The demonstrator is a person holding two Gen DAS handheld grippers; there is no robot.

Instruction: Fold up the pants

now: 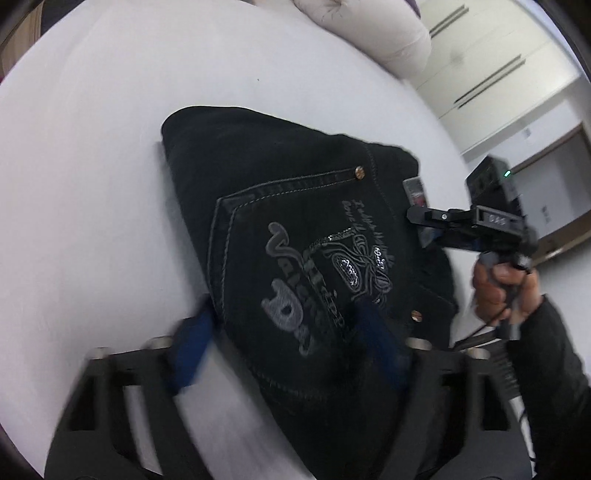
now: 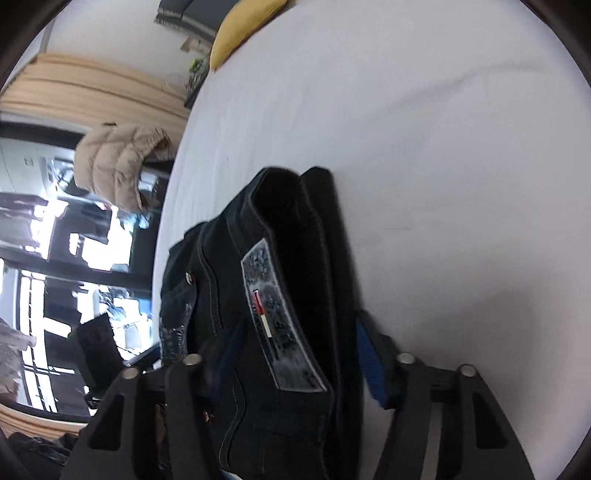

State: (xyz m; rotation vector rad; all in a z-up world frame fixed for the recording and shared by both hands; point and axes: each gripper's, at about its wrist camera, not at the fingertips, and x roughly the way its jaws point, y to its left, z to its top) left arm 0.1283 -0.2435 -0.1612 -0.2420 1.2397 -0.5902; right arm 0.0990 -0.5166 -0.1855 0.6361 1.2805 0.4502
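The black jeans [image 1: 295, 229] lie folded into a thick bundle on the white bed sheet [image 1: 92, 166], back pocket with grey embroidery facing up. My left gripper [image 1: 284, 332] is open, its blue pads straddling the bundle's near edge. My right gripper [image 1: 417, 221] shows at the bundle's waistband end, held by a hand. In the right wrist view the jeans [image 2: 280, 295] stand between the open fingers of the right gripper [image 2: 299, 350], waistband label toward the camera.
A white pillow [image 1: 369, 33] lies at the far edge of the bed. White cupboards [image 1: 498, 66] stand behind it. In the right wrist view a yellow cushion [image 2: 240, 26] sits at the bed's far corner and a beige jacket [image 2: 118, 166] hangs beside the bed.
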